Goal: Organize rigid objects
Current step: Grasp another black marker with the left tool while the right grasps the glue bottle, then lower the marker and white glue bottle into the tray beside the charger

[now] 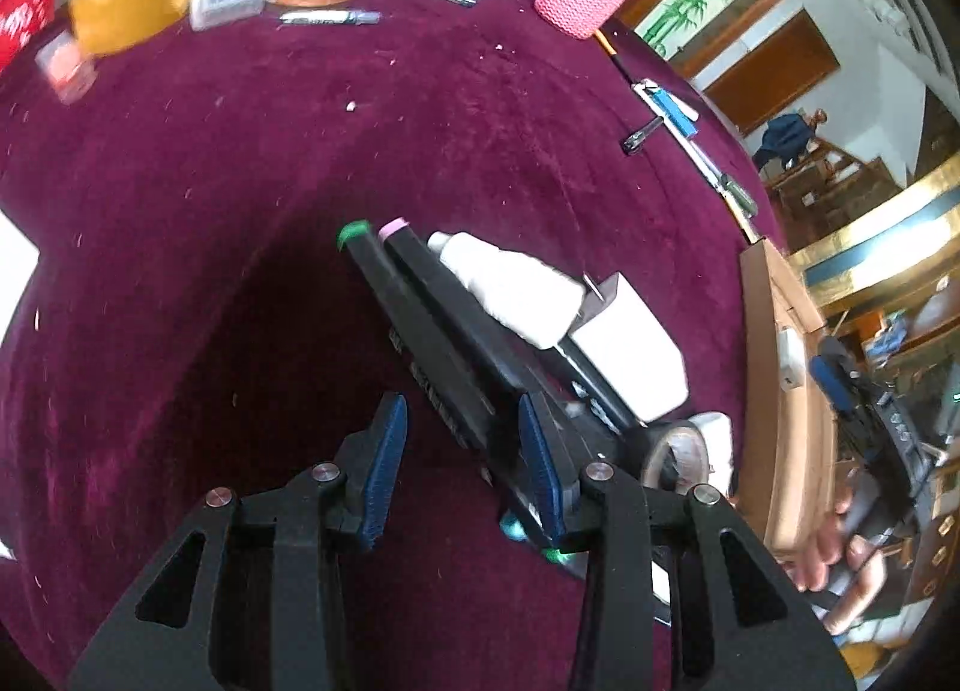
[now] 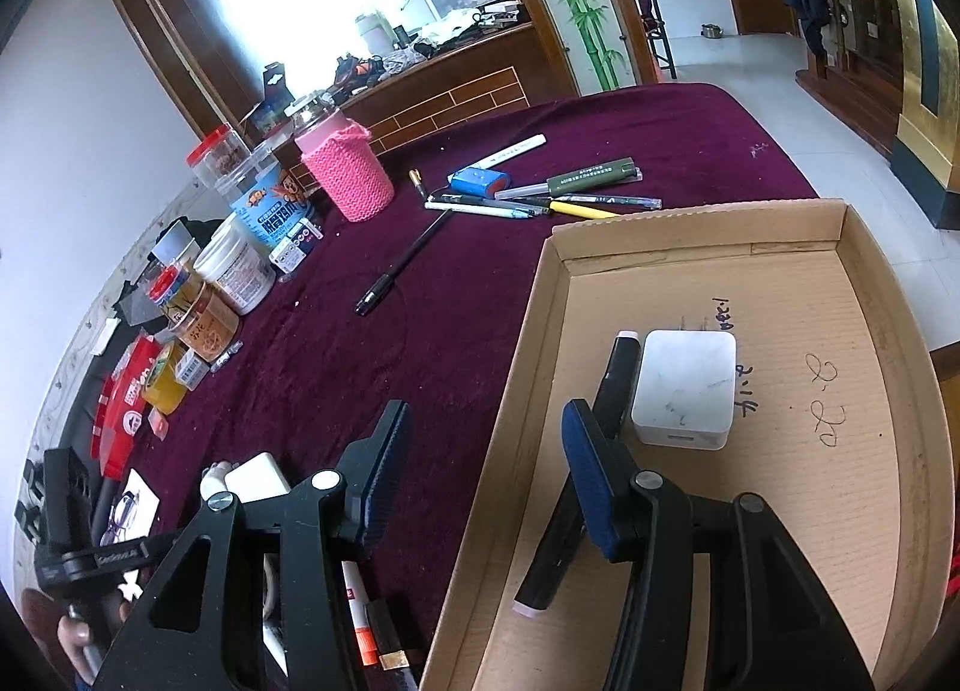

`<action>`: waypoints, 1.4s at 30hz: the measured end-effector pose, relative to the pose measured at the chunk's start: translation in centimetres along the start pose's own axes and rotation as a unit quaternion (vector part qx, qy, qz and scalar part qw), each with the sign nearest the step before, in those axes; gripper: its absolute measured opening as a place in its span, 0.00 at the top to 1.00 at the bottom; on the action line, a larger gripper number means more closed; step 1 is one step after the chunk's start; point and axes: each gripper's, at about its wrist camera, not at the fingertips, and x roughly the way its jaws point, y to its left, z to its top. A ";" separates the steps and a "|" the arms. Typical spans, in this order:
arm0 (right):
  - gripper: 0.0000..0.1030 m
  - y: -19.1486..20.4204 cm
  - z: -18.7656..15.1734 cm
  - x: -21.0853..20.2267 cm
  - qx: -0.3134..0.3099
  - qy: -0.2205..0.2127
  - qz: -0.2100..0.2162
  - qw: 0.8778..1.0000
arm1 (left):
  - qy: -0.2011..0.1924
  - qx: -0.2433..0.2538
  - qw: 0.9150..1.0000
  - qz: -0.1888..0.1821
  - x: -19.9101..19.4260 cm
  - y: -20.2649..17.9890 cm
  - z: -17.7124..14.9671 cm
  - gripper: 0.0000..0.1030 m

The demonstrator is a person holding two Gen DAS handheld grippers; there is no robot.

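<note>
In the left wrist view my left gripper (image 1: 459, 451) is open above two black markers, one green-capped (image 1: 408, 331) and one pink-capped (image 1: 474, 325), lying on the maroon cloth. A white bottle (image 1: 510, 283), a white charger block (image 1: 630, 355) and a tape roll (image 1: 675, 451) lie just right of them. In the right wrist view my right gripper (image 2: 483, 451) is open and empty over the left wall of a cardboard tray (image 2: 840, 367). Inside the tray lie a white charger (image 2: 687, 388) and a black marker (image 2: 576, 481).
Jars, a pink knitted holder (image 2: 348, 169), boxes and yellow tape (image 1: 129, 1) line the far side. Several pens and a blue battery pack (image 2: 480, 181) lie beyond the tray; a black pen (image 2: 402, 265) lies alone. The tray's wall (image 1: 780, 331) stands right of the left gripper.
</note>
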 end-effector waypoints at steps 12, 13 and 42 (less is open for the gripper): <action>0.55 5.2 -1.7 1.0 -0.070 0.047 0.075 0.994 | 0.001 0.069 0.998 0.007 -1.8 3.1 -1.4 0.87; 0.55 6.0 -2.1 1.3 -0.076 0.061 0.083 0.992 | 0.000 0.073 0.997 0.005 -1.9 3.2 -1.5 0.87; 0.77 8.5 -5.1 3.2 -0.165 0.088 0.017 0.982 | -0.051 0.100 0.993 0.025 -1.8 2.0 -1.9 0.87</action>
